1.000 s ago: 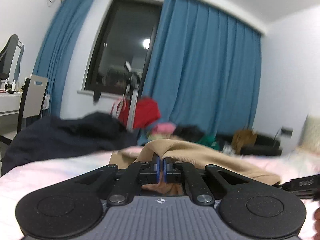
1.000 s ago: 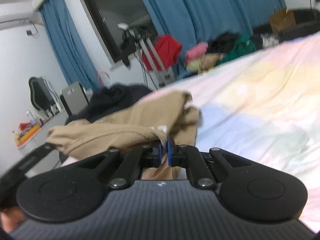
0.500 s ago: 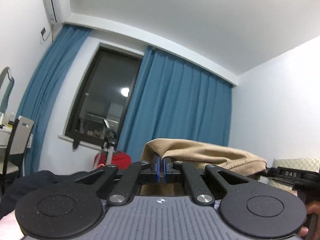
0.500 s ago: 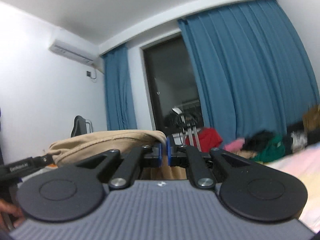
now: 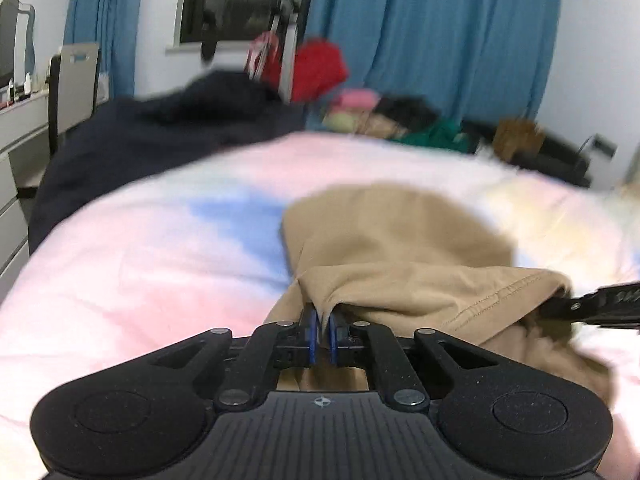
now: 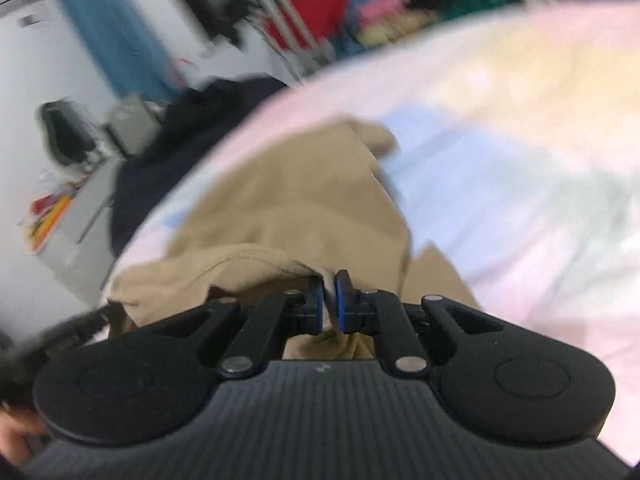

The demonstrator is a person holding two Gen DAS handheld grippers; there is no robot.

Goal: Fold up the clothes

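Note:
A tan garment (image 5: 392,232) lies spread on the pastel bedsheet (image 5: 160,248), its stitched hem (image 5: 500,292) folded back toward me. My left gripper (image 5: 322,322) pinches a tented fold of that hem; its jaws are opening, with cloth still filling the narrow gap. In the right wrist view the tan garment (image 6: 288,200) stretches away over the bed. My right gripper (image 6: 329,300) grips the near edge, its jaws also opening with fabric between the blue pads (image 6: 318,304). The right gripper's black tip (image 5: 600,306) shows at the hem's far end.
A dark blanket (image 5: 152,136) covers the bed's far left. Behind it stand a chair (image 5: 74,80), a white dresser (image 5: 16,148), a rack with a red garment (image 5: 320,64), a pile of clothes (image 5: 384,116) and blue curtains (image 5: 432,32).
Both grippers swung up with the tan hem, facing ceiling and curtains half a second ago, then came back down. The garment now lies folded over on the bed, and both pad gaps look slightly wider.

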